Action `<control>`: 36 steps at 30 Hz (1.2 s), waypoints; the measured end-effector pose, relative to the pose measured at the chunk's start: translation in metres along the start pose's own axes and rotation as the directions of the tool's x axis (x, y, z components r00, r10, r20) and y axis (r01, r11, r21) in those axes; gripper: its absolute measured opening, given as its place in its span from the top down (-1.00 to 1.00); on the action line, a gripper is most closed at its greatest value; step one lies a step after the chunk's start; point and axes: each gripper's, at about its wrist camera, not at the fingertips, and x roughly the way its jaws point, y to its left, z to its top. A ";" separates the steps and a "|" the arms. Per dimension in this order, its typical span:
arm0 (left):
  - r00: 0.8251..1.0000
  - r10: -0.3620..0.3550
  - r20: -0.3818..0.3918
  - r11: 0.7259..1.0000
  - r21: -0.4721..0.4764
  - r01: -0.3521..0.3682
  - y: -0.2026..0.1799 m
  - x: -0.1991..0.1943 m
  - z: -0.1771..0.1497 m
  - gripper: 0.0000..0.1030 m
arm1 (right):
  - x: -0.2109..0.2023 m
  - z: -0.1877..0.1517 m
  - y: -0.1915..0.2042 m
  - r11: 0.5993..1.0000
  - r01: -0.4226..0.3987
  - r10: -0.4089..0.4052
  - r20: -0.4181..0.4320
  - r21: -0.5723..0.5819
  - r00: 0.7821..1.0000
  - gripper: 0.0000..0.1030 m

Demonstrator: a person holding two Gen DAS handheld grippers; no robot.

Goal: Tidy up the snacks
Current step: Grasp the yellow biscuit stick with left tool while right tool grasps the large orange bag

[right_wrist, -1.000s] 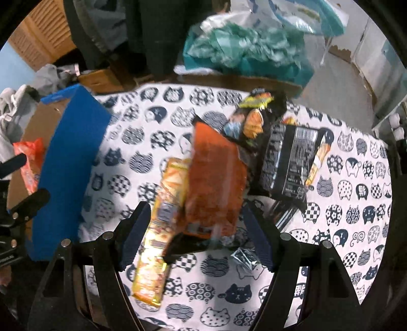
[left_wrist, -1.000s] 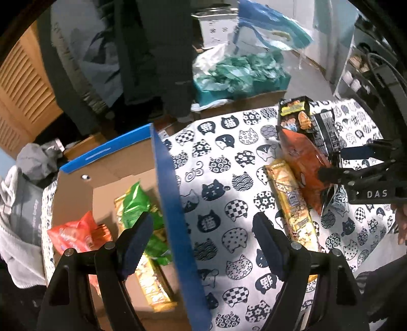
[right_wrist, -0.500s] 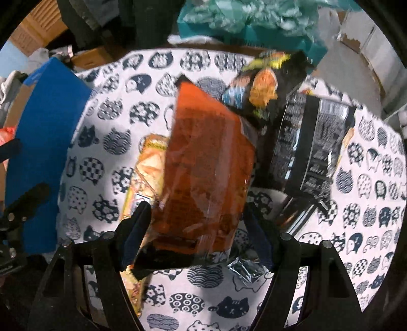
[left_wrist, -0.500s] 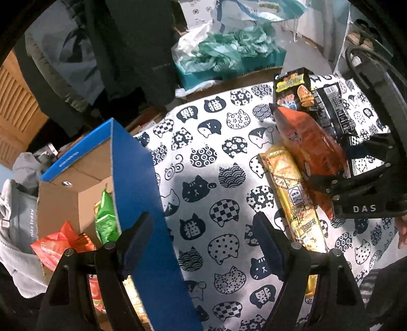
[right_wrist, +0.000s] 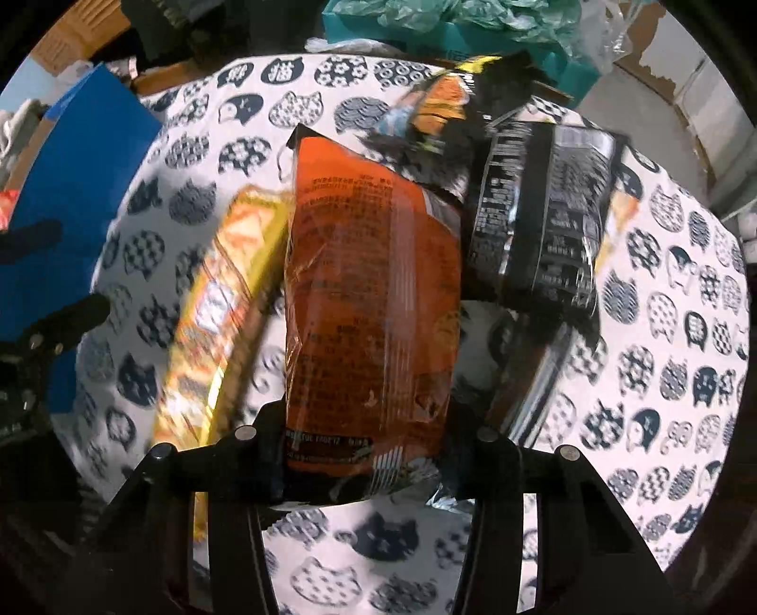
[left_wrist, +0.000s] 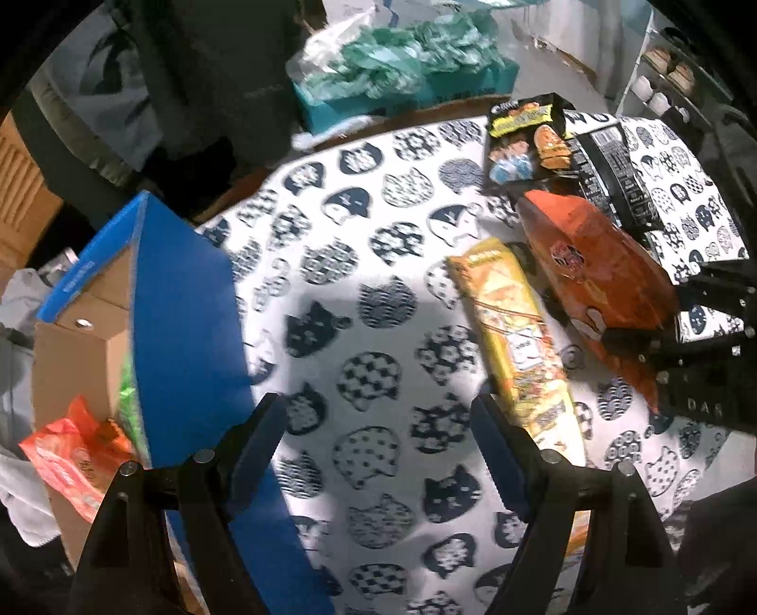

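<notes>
A yellow packet (right_wrist: 213,312) lies just left of the orange bag (right_wrist: 374,307) on the cat-print cloth (left_wrist: 359,303), black packets (right_wrist: 544,213) to its right. My right tongs (right_wrist: 364,454) point straight down, their jaws closing on the orange bag's near end. My left tongs (left_wrist: 378,449) hang wide and empty beside the blue box (left_wrist: 184,303).

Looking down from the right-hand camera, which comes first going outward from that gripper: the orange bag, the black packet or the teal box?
1. Orange bag, between the closing jaws of the right gripper.
2. Black packet, farther out, to the right.
3. Teal box, beyond the table's far edge.
</notes>
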 end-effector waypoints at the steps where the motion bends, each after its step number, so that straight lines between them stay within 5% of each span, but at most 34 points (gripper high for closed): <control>1: 1.000 -0.008 -0.009 1.000 -0.005 0.008 -0.003 0.002 0.000 -0.58 | -0.002 -0.004 -0.001 1.000 0.006 -0.006 0.001 -0.001 1.000 0.10; 15: 0.992 -0.091 -0.083 0.996 -0.024 0.089 -0.055 0.029 0.011 -0.60 | -0.014 -0.044 -0.037 0.999 -0.029 0.029 0.005 0.040 1.000 0.07; 28: 0.983 -0.122 -0.136 0.991 -0.066 0.114 -0.063 0.072 0.022 -0.59 | 0.001 -0.031 -0.046 0.993 -0.095 0.093 0.031 0.068 0.995 -0.12; 30: 0.985 -0.118 -0.129 0.992 -0.059 0.111 -0.064 0.069 0.020 -0.48 | 0.005 -0.028 -0.044 0.994 -0.090 0.088 0.031 0.062 0.996 -0.12; 34: 0.982 -0.143 -0.120 0.989 -0.042 0.138 -0.066 0.063 0.011 0.26 | 0.011 -0.020 -0.033 0.997 -0.065 0.063 0.046 0.032 0.997 0.09; 36: 0.985 -0.125 -0.119 0.992 -0.030 0.123 -0.068 0.062 0.007 0.33 | 0.009 -0.019 -0.030 0.998 -0.061 0.060 0.049 0.026 0.997 0.13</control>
